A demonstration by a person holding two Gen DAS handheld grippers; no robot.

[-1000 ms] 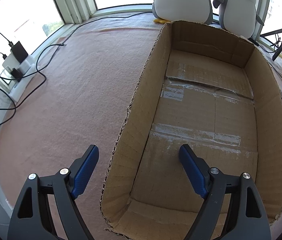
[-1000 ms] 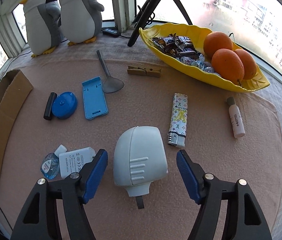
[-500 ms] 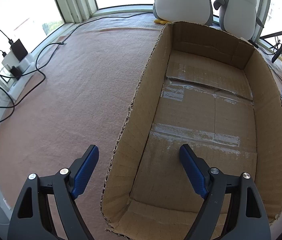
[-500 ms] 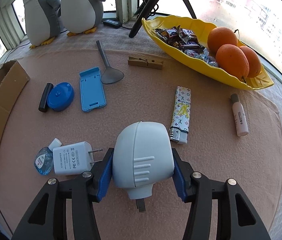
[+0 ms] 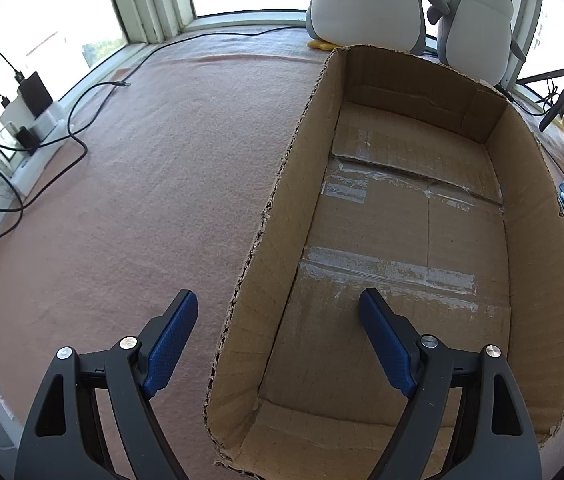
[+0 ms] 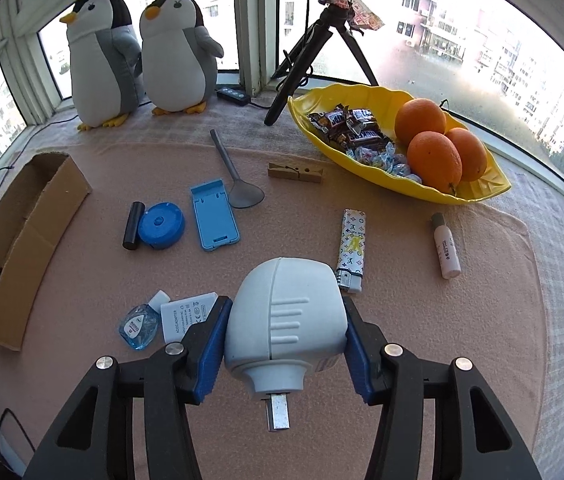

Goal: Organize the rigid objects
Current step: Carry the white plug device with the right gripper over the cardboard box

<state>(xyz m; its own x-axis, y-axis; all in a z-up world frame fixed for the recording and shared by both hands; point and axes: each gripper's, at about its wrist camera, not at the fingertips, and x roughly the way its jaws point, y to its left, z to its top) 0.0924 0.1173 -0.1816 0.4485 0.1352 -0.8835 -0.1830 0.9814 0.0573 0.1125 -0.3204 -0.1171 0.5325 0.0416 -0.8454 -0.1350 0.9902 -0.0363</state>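
My right gripper (image 6: 284, 322) is shut on a white rounded plastic device (image 6: 286, 320) with a metal tab, lifted above the pink cloth. Loose on the cloth lie a white power adapter (image 6: 184, 314), a blue eye-drop bottle (image 6: 138, 324), a patterned lighter (image 6: 352, 248), a blue phone stand (image 6: 214, 220), a blue tape measure (image 6: 161, 226), a black cylinder (image 6: 133, 226), a grey spoon (image 6: 236, 180), a wooden clothespin (image 6: 295, 172) and a small white bottle (image 6: 446, 246). My left gripper (image 5: 278, 312) is open and empty, straddling the near left wall of the empty cardboard box (image 5: 278, 184), which also shows at the far left of the right wrist view (image 6: 22, 248).
A yellow tray (image 6: 478, 190) with oranges and candy stands at the back right. Two plush penguins (image 6: 142, 52) and a tripod (image 6: 314, 52) stand by the window. Cables and chargers (image 5: 30, 112) lie left of the box.
My right gripper closed on the white device and lifted it off the cloth. The left gripper stayed open over the box wall.
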